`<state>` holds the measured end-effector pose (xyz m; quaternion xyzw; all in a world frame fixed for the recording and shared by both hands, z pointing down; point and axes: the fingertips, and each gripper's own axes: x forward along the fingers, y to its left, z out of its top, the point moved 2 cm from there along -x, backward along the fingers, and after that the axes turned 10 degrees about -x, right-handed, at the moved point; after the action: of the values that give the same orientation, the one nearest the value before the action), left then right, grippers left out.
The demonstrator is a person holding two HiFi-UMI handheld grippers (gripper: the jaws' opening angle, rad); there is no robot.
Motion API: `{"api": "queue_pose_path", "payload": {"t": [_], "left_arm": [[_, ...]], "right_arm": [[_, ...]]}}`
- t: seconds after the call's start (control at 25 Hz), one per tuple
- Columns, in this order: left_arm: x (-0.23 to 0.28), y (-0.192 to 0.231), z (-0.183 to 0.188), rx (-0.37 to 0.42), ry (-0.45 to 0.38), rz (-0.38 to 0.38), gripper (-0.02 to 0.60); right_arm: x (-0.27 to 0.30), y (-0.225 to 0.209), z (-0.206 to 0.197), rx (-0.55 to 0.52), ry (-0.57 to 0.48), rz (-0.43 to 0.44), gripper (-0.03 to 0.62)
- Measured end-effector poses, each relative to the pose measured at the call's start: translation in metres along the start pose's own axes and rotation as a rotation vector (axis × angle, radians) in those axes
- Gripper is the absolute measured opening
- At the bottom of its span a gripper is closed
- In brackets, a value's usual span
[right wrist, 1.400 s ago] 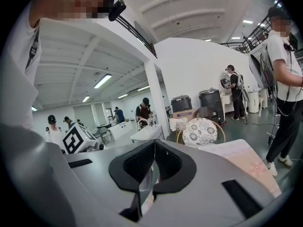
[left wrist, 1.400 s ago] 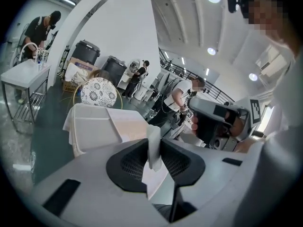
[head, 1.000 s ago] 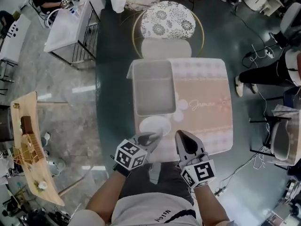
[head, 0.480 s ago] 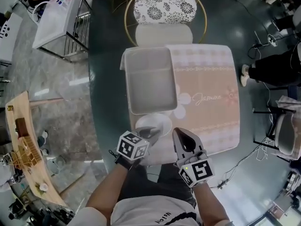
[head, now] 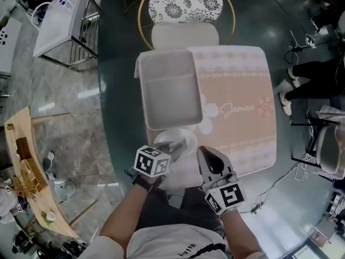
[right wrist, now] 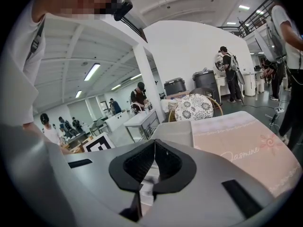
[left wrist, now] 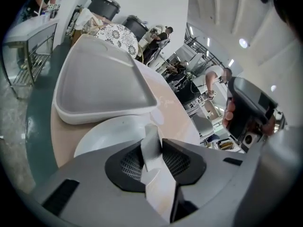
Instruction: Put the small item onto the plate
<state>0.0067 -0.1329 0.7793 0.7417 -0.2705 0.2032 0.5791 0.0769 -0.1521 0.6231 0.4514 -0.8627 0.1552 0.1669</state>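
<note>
Left gripper [left wrist: 152, 142]: opening, small item [left wrist: 150, 152] between jaws, long axis pointing forward over plate [left wrist: 102, 136]. Right gripper [right wrist: 154, 145]: closed together. Behind plate, tray [left wrist: 99, 79], bare inside.

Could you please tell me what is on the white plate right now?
The white plate's visible surface is bare. The left gripper, its jaws opening, has a small pale item between them over the plate; whatever lies beneath the gripper is covered.
</note>
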Motion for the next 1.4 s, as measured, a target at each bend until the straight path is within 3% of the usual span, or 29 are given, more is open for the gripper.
{"api": "queue_pose_path", "payload": {"t": [0.12, 0.4, 0.48, 0.84, 1.04, 1.08, 1.24, 1.4], "left_arm": [[-0.003, 0.005, -0.001, 0.046, 0.002, 0.053, 0.144], [-0.01, 0.012, 0.003, 0.28, 0.012, 0.251, 0.236], [-0.011, 0.015, 0.002, 0.313, 0.009, 0.28, 0.252], [-0.017, 0.028, 0.005, 0.277, -0.061, 0.263, 0.258], [-0.05, -0.003, 0.014, 0.269, -0.134, 0.234, 0.256], [-0.063, -0.015, 0.016, 0.271, -0.159, 0.218, 0.242], [-0.113, -0.071, 0.036, 0.308, -0.281, 0.154, 0.074], [-0.156, -0.125, 0.05, 0.341, -0.375, 0.107, 0.047]], "right_arm": [[-0.001, 0.001, -0.001, 0.003, 0.004, 0.005, 0.015], [-0.002, 0.009, 0.003, -0.001, -0.001, 0.032, 0.015], [-0.003, 0.01, 0.004, -0.002, -0.001, 0.037, 0.015], [-0.01, 0.016, 0.011, -0.001, -0.003, 0.068, 0.015], [-0.023, 0.028, 0.023, -0.007, 0.019, 0.074, 0.015], [-0.026, 0.032, 0.028, -0.007, 0.021, 0.079, 0.015], [-0.029, 0.045, 0.056, -0.016, 0.002, 0.093, 0.015], [-0.036, 0.055, 0.083, -0.032, -0.023, 0.087, 0.015]]}}
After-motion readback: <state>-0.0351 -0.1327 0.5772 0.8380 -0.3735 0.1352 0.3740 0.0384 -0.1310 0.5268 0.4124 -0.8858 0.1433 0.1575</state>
